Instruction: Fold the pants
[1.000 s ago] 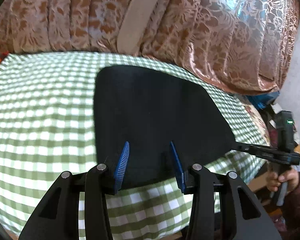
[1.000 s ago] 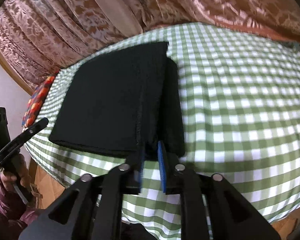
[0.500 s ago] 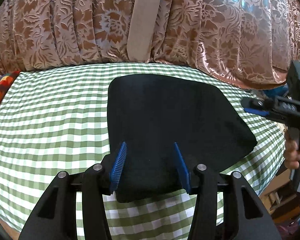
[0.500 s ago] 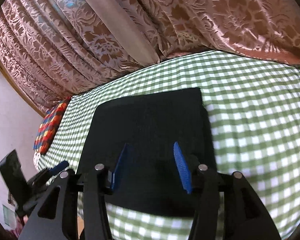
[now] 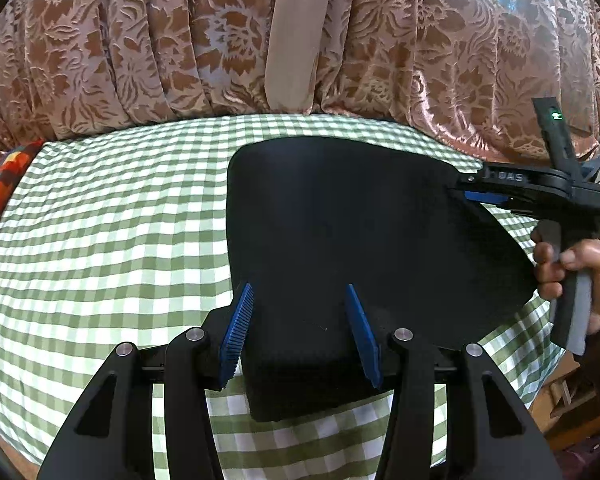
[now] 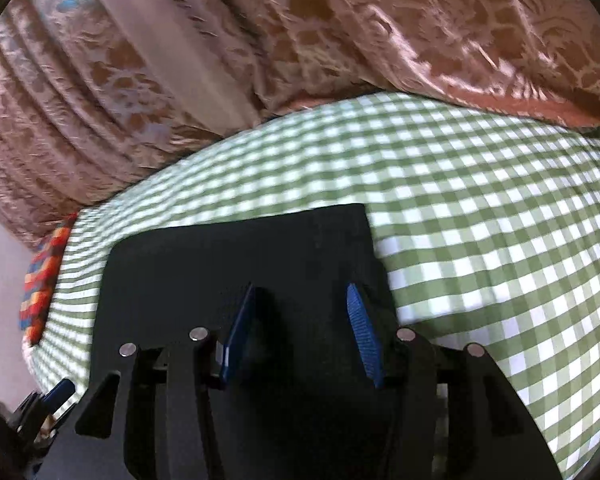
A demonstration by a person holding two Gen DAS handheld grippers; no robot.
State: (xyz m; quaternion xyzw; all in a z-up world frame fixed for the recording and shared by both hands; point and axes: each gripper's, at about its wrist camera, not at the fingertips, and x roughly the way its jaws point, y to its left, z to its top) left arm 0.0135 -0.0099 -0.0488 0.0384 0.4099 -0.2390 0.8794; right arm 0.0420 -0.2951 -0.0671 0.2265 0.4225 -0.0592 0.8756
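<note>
Left hand-held gripper [image 5: 300,330] spread wide over the near edge of the folded black pants [image 5: 360,232], blue pads [image 5: 238,328] apart and gripping nothing. Right hand-held gripper [image 6: 300,334] likewise spread above the pants [image 6: 236,256], seen in the left wrist view at the cloth's far right corner [image 5: 466,193], held by a hand [image 5: 580,276]. Pants lying flat on the green checked tabletop [image 5: 100,240], floral brown curtain [image 5: 140,40] hanging behind, a bright multicoloured cloth [image 6: 42,280] at the far left edge.
</note>
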